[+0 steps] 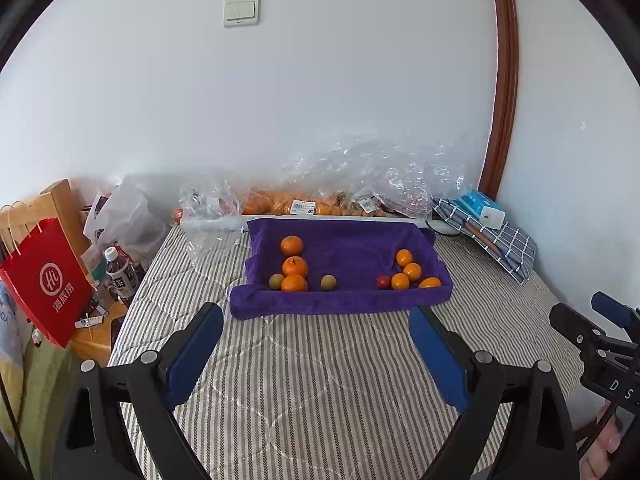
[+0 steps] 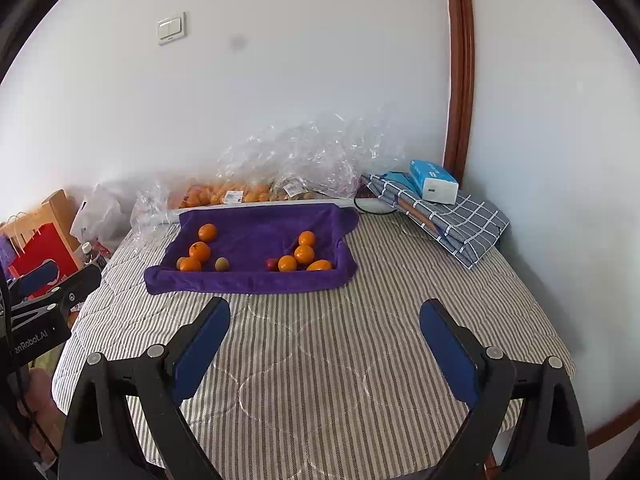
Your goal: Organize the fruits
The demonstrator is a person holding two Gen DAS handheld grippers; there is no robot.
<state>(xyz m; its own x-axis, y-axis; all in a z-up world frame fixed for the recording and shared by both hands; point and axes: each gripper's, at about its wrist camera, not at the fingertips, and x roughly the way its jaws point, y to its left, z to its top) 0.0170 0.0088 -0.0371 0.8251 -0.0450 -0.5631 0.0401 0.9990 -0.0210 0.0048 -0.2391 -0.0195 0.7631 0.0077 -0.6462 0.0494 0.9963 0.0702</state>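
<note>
A purple towel (image 1: 352, 248) (image 2: 264, 224) lies on the striped bed, its edges turned up like a shallow tray. On its left sit three oranges (image 1: 295, 267) (image 2: 199, 251) with two greenish fruits (image 1: 328, 282) (image 2: 221, 264) beside them. On its right lie several smaller oranges (image 1: 412, 272) (image 2: 304, 254) and one small red fruit (image 1: 383, 281) (image 2: 272, 264). My left gripper (image 1: 316, 316) stands open over the bed in front of the towel, nothing between its fingers. My right gripper (image 2: 325, 308) is open too, with nothing in it, and shows at the right edge of the left wrist view (image 1: 592, 320).
Clear plastic bags (image 1: 360, 176) with more oranges (image 1: 280, 204) line the wall behind the towel. A folded checked cloth (image 2: 452, 216) with a blue tissue pack (image 2: 434, 181) lies at the back right. A red paper bag (image 1: 48, 280) and bottles (image 1: 120, 276) stand left of the bed.
</note>
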